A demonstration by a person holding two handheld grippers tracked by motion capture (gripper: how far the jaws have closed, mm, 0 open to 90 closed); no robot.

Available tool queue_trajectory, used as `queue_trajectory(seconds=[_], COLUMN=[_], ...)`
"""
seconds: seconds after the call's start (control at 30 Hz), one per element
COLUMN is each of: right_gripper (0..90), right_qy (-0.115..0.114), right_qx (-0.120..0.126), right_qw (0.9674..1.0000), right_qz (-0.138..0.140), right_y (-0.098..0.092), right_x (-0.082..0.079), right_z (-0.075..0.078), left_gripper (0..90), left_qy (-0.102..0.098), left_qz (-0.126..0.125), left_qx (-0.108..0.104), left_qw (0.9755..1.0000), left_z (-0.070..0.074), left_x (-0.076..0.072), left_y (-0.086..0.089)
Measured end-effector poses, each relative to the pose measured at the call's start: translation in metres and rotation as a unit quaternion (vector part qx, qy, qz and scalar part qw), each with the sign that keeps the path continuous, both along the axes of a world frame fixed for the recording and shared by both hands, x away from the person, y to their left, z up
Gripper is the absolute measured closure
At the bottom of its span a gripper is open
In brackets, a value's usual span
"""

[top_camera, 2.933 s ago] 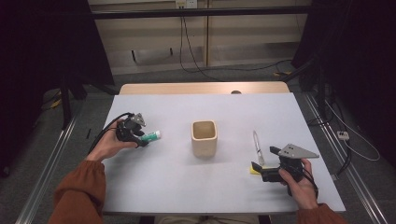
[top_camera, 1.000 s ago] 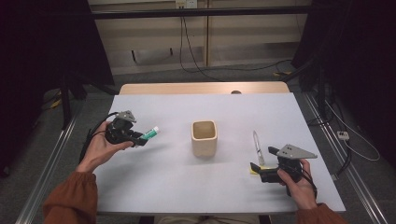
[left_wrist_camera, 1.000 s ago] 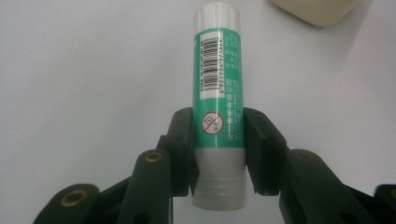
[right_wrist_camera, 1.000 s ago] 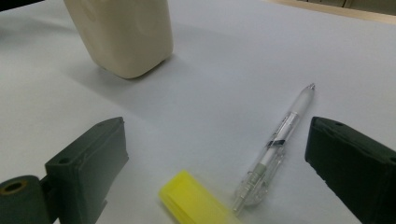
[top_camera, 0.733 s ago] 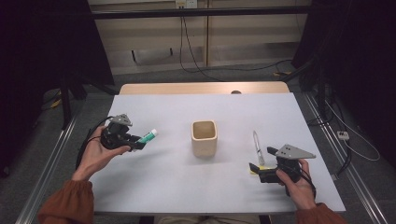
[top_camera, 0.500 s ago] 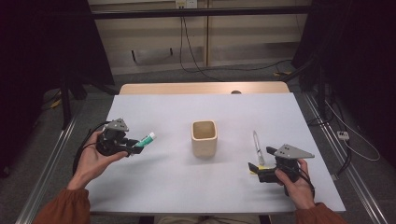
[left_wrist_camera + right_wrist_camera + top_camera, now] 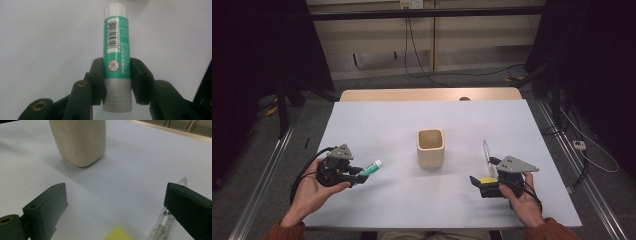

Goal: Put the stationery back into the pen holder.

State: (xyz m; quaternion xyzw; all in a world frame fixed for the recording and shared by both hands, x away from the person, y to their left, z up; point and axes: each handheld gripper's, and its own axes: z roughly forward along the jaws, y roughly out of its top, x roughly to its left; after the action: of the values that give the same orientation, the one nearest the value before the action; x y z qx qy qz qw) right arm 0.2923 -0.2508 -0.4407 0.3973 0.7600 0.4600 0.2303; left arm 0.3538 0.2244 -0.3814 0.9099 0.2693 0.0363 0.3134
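My left gripper [image 7: 358,171] is shut on a green and white glue stick [image 7: 371,167] at the table's near left, held a little above the surface with its white end pointing right toward the cup. In the left gripper view the pads [image 7: 98,75] clamp the glue stick [image 7: 117,47] near its grey base. A beige cup [image 7: 431,147] stands in the middle of the table. At the near right my right gripper [image 7: 479,182] is open; its jaws frame bare table before the cup [image 7: 80,140], with a clear pen [image 7: 163,221] and a yellow note [image 7: 117,234] just beneath them.
The white table [image 7: 387,125] has a wooden strip along its far edge. The pen [image 7: 486,152] lies right of the cup, and the yellow note [image 7: 486,179] lies by the right gripper's jaws. Metal rails and cables run along the floor on both sides.
My left hand has drawn back toward the near left edge with the glue stick still clamped. The right hand has stayed where it was.
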Motion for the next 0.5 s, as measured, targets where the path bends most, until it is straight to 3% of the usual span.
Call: queue_trajectory(seconds=[0.17, 0.5], right_gripper=[4.7, 4.9], right_qy=[-0.010, -0.021], right_qx=[-0.019, -0.033], right_qw=[0.9996, 0.9982], right_qz=[0.019, 0.047], right_y=[0.013, 0.035], right_x=[-0.001, -0.001], right_z=[0.001, 0.003], left_gripper=[65.8, 65.8], left_qy=[0.007, 0.022], left_qz=[-0.010, -0.055], left_qx=[-0.007, 0.009], left_qw=[0.9999, 0.9982], left_z=[-0.001, -0.007], left_x=[-0.008, -0.008], left_y=[-0.012, -0.053])
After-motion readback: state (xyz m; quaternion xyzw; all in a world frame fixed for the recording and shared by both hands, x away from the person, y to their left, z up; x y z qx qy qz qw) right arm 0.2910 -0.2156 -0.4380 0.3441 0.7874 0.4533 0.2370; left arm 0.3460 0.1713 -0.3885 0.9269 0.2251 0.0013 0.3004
